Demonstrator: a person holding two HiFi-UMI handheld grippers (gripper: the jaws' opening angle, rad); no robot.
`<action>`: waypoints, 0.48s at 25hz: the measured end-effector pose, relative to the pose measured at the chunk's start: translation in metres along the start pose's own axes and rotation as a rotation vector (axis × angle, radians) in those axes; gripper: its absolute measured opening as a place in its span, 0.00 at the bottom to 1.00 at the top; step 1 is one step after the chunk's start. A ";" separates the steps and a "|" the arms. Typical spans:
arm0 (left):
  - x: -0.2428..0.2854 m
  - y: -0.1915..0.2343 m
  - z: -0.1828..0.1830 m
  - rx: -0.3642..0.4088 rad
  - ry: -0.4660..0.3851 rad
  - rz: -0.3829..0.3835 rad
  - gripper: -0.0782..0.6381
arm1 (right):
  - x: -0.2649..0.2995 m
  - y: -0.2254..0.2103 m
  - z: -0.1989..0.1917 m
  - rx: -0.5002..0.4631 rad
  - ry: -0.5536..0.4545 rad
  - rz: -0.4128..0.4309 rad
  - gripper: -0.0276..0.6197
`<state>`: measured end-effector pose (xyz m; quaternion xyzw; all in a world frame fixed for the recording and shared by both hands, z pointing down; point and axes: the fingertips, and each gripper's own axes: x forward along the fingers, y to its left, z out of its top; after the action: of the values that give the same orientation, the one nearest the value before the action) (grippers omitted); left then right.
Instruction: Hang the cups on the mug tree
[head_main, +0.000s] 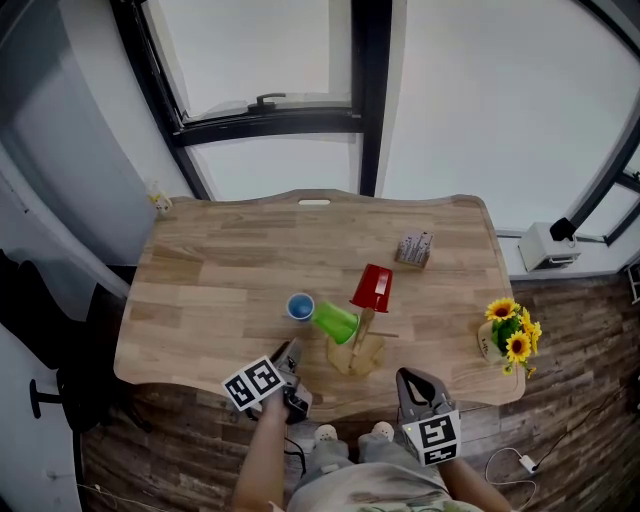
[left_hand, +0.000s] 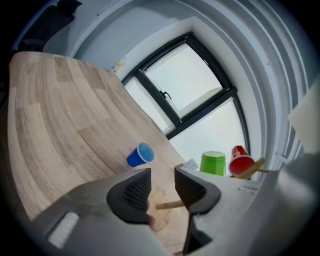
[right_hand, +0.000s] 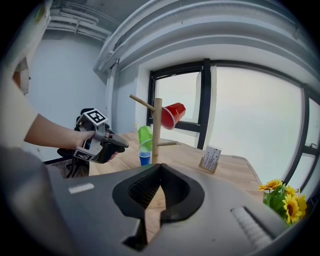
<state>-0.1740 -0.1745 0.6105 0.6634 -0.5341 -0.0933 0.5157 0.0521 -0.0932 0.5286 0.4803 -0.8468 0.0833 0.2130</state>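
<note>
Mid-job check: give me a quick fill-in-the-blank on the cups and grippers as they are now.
1. The mug tree carries ____ cups.
2. The cup on the table is ____ in colour.
3. The right gripper has its jaws ____.
4. The left gripper, jaws apart, holds ____.
Missing words: two; blue; shut; nothing.

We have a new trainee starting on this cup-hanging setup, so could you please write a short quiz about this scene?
1. Which cup is not on the mug tree? A red, B green, C blue.
2. True or false: the right gripper has its jaws wide apart.
3. In the head view, what stands near the right edge of the table?

Key:
1. C: the blue cup is on the table.
2. False: they are together.
3. Sunflowers.
</note>
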 end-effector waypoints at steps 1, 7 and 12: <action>0.005 0.005 0.003 -0.009 0.005 0.011 0.30 | 0.002 -0.001 0.000 0.002 0.003 -0.003 0.05; 0.032 0.028 0.019 -0.087 0.048 0.032 0.30 | 0.018 -0.007 0.000 0.006 0.016 -0.016 0.05; 0.053 0.044 0.027 -0.137 0.080 0.053 0.30 | 0.029 -0.013 -0.006 0.013 0.033 -0.031 0.05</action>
<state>-0.1977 -0.2287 0.6556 0.6153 -0.5228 -0.0897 0.5831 0.0520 -0.1211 0.5456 0.4933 -0.8351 0.0934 0.2249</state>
